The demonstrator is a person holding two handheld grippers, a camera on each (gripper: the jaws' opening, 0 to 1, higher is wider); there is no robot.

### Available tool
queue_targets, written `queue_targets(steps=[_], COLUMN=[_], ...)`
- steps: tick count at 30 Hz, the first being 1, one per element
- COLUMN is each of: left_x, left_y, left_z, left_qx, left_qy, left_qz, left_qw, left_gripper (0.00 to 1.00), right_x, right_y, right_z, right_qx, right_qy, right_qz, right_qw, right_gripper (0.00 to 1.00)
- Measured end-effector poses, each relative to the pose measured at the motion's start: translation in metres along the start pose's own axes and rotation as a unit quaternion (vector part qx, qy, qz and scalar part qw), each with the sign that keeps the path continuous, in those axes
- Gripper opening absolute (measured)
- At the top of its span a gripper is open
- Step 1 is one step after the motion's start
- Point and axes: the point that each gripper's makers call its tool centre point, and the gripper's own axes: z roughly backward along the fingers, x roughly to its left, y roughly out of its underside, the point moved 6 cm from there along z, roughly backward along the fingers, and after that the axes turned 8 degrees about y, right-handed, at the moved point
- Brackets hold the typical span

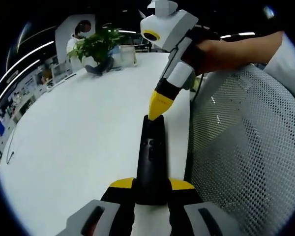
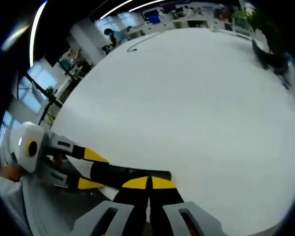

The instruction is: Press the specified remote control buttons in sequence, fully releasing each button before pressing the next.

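Observation:
A black remote control (image 1: 150, 152) points away from me over the white table (image 1: 88, 123), with my left gripper (image 1: 151, 183) shut on its near end, one yellow tip on each side. My right gripper (image 1: 156, 110) comes down from the upper right in a person's hand (image 1: 221, 49). Its jaws are shut and its yellow tip touches the remote's far end. In the right gripper view, the right gripper (image 2: 149, 183) rests its closed yellow tips on the end of the remote control (image 2: 128, 173). The left gripper (image 2: 91, 169) holds the remote from the left.
A grey mesh chair back (image 1: 246, 147) stands close on the right of the table edge. A potted plant (image 1: 98, 44) sits at the table's far end, also seen as the plant (image 2: 265, 34). A thin cable (image 1: 10, 152) lies near the left edge. Office furniture lies beyond.

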Motion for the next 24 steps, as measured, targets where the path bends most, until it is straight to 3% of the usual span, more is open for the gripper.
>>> queue_targets(steps=[4,10,24], left_x=[-0.0001,-0.0001,-0.0001], left_y=[0.0,-0.0002,-0.0003], left_z=[-0.0001,-0.0002,-0.0004], left_qx=[-0.002,-0.002,-0.003], left_qy=[0.0,0.001,0.001], left_qz=[0.0,-0.001,-0.003], left_qw=[1.0,1.0,1.0], left_gripper=[0.24,0.24,0.24], right_x=[0.0005,-0.0008,-0.0053], right_y=[0.0012,0.0017,0.0013], right_z=[-0.0017,-0.0014,-0.0021], right_qx=[0.003,0.002,0.0], right_qy=[0.006,0.003,-0.018], right_qz=[0.014,0.001,-0.063], right_qw=[0.9999,1.0,0.9978], right_gripper=[0.0,0.0,0.0])
